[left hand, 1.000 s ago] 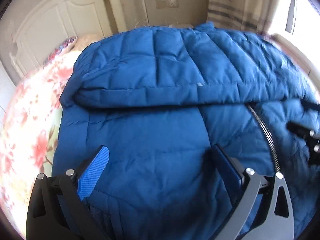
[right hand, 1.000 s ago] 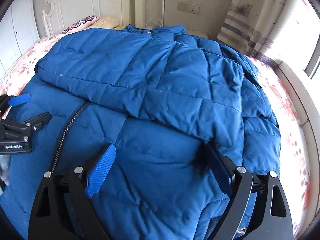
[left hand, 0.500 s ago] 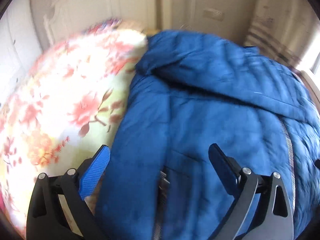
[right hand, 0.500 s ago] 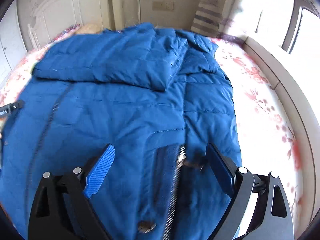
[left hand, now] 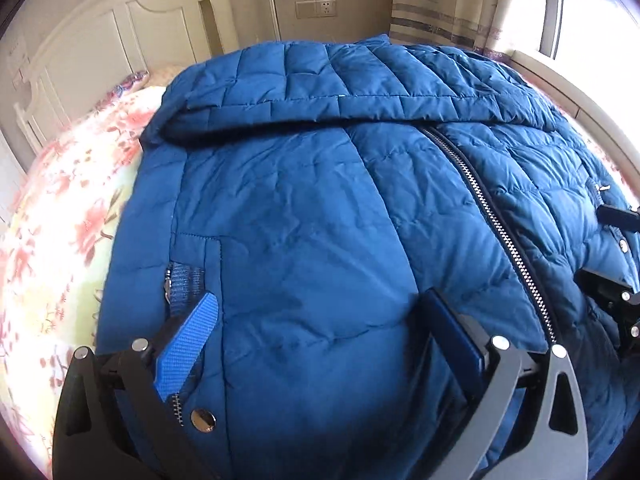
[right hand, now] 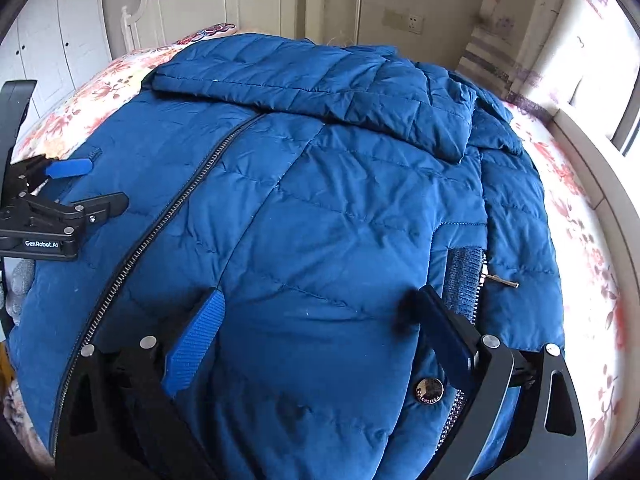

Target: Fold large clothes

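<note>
**Q:** What is in front of the two cameras?

**A:** A large blue quilted down jacket lies front-up on a bed with a floral sheet. It covers most of the mattress. A sleeve is folded across the chest, near the headboard. The main zipper runs down the middle and is closed.

**Q:** Where are the grippers?

**A:** Both sit low over the hem end. The left gripper has its blue fingers spread wide, one beside the pocket opening at the jacket's left edge. The right gripper is spread just as wide, near the other pocket and a metal snap. Neither is pinching fabric. The fingers seem to press lightly into the padding, though real contact is hard to confirm.

**Q:** What step does this look like?

**A:** Probably preparing to take the hem and fold the lower half up toward the collar.

**Q:** How should that be done well?

**A:** Each gripper should bite the hem at a matching spot either side of the zipper, catching front and back layers together. Puffy down slips, so a deep bite beats a fingertip nip. Lift both sides evenly, carry the hem over the folded sleeve without dragging it loose, and lay it square.
</note>
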`<action>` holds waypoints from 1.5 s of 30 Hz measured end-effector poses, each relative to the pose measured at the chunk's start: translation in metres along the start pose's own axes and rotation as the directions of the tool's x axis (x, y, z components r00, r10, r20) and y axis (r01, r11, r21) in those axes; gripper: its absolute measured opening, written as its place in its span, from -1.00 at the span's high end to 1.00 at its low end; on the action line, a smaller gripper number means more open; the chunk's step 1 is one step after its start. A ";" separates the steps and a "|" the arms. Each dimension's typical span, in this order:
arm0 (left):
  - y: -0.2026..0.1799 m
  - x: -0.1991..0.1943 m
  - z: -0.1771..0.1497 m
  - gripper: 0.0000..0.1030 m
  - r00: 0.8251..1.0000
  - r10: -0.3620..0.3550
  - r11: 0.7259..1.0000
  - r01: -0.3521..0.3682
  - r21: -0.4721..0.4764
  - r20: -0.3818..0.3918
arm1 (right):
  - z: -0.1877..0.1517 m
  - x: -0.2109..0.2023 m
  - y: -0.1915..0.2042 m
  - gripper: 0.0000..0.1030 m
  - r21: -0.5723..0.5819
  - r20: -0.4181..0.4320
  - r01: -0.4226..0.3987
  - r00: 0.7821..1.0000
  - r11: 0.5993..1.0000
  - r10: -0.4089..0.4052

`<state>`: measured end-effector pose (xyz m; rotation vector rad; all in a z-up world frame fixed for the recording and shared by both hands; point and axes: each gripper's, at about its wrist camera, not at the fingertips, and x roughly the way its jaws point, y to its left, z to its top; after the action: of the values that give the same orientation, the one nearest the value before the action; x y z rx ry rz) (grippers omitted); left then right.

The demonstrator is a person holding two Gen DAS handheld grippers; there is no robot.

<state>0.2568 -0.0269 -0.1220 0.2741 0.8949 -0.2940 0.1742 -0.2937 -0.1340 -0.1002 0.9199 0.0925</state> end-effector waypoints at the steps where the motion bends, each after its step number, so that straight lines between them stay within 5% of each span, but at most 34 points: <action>1: 0.003 -0.002 -0.001 -0.96 1.000 0.006 1.000 -0.006 -0.012 0.002 | 0.000 -0.001 0.000 -0.78 0.004 0.000 0.002 1.000 1.000 -0.002; 4: 0.013 -0.014 -0.004 -0.95 0.998 0.063 0.993 -0.061 -0.097 0.019 | -0.004 -0.013 -0.001 -0.78 0.034 0.003 0.054 0.999 0.998 -0.054; 8: 0.026 -0.043 -0.025 -0.95 0.997 0.059 0.992 -0.053 -0.117 0.056 | -0.024 -0.045 -0.004 -0.78 0.030 0.048 0.015 0.999 0.999 -0.016; 15: 0.039 -0.032 -0.039 -0.96 0.996 0.084 0.985 -0.088 -0.147 -0.036 | -0.043 -0.035 -0.009 -0.78 0.043 -0.004 0.045 0.999 0.998 -0.045; 17: 0.031 -0.042 -0.041 -0.95 0.993 0.116 0.984 -0.117 -0.137 -0.013 | -0.044 -0.042 -0.002 -0.78 0.040 0.008 0.070 0.997 0.997 -0.071; 23: -0.019 -0.077 -0.058 -0.95 0.995 -0.038 0.999 0.039 -0.007 0.087 | -0.051 -0.063 0.044 -0.78 -0.055 0.075 -0.061 0.995 0.997 0.065; 26: -0.042 -0.059 -0.076 -0.96 0.998 -0.007 0.997 0.002 0.074 0.066 | -0.065 -0.046 0.065 -0.78 -0.130 0.071 -0.031 0.997 0.991 0.041; 34: -0.018 -0.073 -0.084 -0.96 0.996 -0.038 0.999 0.039 -0.007 0.078 | -0.069 -0.070 0.046 -0.78 -0.105 0.083 -0.017 0.996 0.994 0.026; 39: 0.026 -0.073 -0.109 -0.96 0.998 0.021 0.995 -0.015 -0.100 0.065 | -0.095 -0.081 0.011 -0.79 -0.027 0.097 0.030 0.995 0.999 -0.027; 41: 0.035 -0.073 -0.117 -0.96 0.996 0.003 0.993 0.008 -0.116 0.087 | -0.110 -0.074 -0.005 -0.80 0.033 0.107 -0.023 0.994 0.999 0.020; 45: 0.040 -0.087 -0.118 -0.96 0.994 0.059 0.991 -0.047 -0.122 0.097 | -0.115 -0.089 -0.001 -0.79 0.033 0.119 0.008 0.993 0.999 -0.012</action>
<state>0.1345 0.0633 -0.1184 0.1708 0.8016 -0.2025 0.0303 -0.3126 -0.1325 -0.0688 0.8017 0.0734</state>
